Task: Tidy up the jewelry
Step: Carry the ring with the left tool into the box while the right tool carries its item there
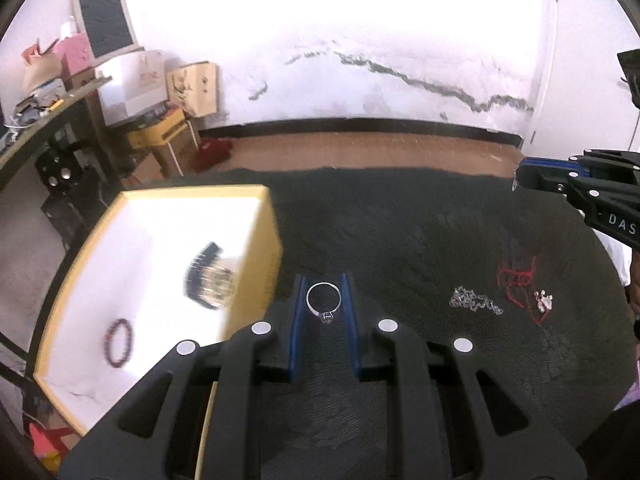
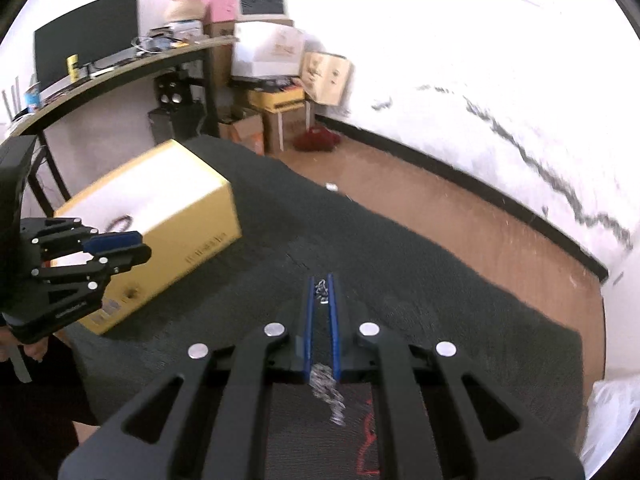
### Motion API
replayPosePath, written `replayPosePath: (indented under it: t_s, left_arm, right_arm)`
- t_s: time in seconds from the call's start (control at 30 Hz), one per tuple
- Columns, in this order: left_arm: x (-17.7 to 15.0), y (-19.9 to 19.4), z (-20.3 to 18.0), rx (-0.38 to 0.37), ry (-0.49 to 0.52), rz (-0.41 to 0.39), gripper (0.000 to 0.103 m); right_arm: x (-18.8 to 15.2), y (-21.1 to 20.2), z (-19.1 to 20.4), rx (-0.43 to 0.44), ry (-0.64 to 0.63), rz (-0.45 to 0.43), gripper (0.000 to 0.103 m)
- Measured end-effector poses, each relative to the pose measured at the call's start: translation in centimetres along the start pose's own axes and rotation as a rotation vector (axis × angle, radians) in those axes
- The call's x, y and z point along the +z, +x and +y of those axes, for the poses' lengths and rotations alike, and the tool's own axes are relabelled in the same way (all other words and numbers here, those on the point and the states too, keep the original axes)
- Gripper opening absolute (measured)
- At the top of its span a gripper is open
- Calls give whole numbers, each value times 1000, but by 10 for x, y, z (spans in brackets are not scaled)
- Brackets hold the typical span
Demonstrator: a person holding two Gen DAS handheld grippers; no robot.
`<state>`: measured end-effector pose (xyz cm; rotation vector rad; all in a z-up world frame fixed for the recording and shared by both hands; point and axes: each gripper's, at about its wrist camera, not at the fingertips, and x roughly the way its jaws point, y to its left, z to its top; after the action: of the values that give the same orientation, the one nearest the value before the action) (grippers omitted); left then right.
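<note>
A thin silver ring with a small clear stone (image 1: 324, 303) stands upright between two blue pads, the stone at the bottom. A tangled silver chain (image 2: 325, 290) hangs down from between two other blue pads. On the dark cloth lie a second crumpled silver chain (image 1: 474, 301) and a red thread with a small silver charm (image 1: 520, 284). In the open yellow box with white inside (image 1: 272, 240) lie a dark beaded bracelet (image 1: 119, 342) and a blurred dark-and-gold piece (image 1: 212, 280).
</note>
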<state>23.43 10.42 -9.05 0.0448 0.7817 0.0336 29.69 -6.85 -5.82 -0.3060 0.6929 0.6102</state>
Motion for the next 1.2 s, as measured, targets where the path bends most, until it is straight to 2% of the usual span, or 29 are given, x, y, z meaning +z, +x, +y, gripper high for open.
replayPosePath:
  t_s: [0.27, 0.37, 0.57, 0.8, 1.03, 1.2]
  left_arm:
    - [1, -57, 67, 69, -34, -42, 18]
    - [-3, -69, 94, 97, -57, -47, 18]
    - [-14, -77, 145, 138, -113, -37, 18]
    - [-30, -54, 191, 159, -180, -2, 18]
    - [-47, -11, 215, 175, -210, 56, 18]
    - [-57, 25, 223, 147, -248, 116, 18]
  right_arm:
    - [57, -19, 86, 71, -109, -43, 8]
    - [76, -15, 127, 116, -148, -52, 8]
    - [105, 8, 185, 199, -188, -47, 8]
    - [124, 49, 228, 251, -220, -6, 8]
    - [129, 101, 243, 259, -216, 58, 8]
    - [121, 140, 246, 253, -206, 113, 8]
